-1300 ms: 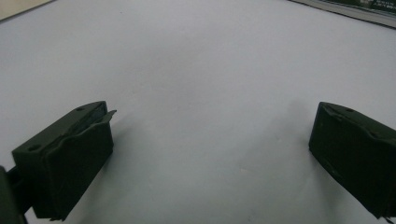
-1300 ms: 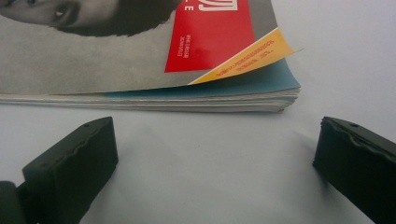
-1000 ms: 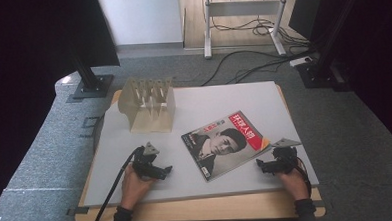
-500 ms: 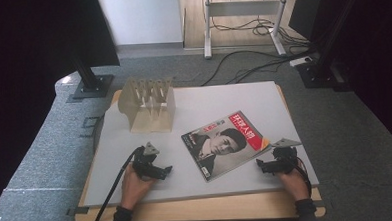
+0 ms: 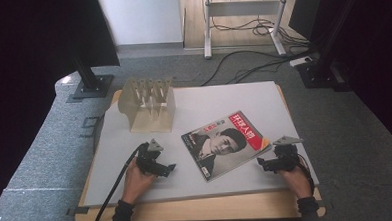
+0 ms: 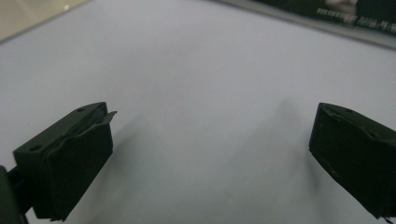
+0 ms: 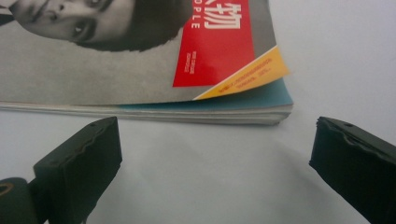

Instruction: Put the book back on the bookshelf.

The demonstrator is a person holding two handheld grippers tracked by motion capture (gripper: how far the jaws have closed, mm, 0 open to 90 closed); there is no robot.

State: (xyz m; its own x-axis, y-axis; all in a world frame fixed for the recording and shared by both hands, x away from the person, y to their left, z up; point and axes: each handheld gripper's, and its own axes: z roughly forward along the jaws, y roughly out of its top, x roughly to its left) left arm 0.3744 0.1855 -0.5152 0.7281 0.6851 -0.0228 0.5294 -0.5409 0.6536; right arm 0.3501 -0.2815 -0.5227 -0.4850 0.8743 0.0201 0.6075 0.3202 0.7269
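You look to be at the approach step, lining up on the magazine (image 5: 226,144) that lies flat and slightly turned near the middle of the tabletop (image 5: 213,99), cover up. Your right gripper (image 5: 264,163) rests just beside its near right corner with the fingers (image 7: 79,158) spread wide and holding nothing; in the right gripper view the stacked page edges and the lifted yellow corner sit straight ahead between the jaws, close but apart from them. Your left gripper (image 5: 167,168) rests on bare tabletop near the magazine's left edge, its fingers (image 6: 70,158) likewise released and empty, with the magazine's edge crossing the far top of its view.

The next move probably calls for sliding the right gripper forward so one finger goes under that curled corner and the other over the cover, then closing gently; the pages are thin and may fan or slip, so take a shallow bite. The left gripper may need to steady the opposite edge.

A pale slotted rack (image 5: 147,103) stands upright at the far left of the tabletop, well apart from the magazine, though I cannot tell its slot spacing clearly. Nothing lies between your grippers and the magazine.
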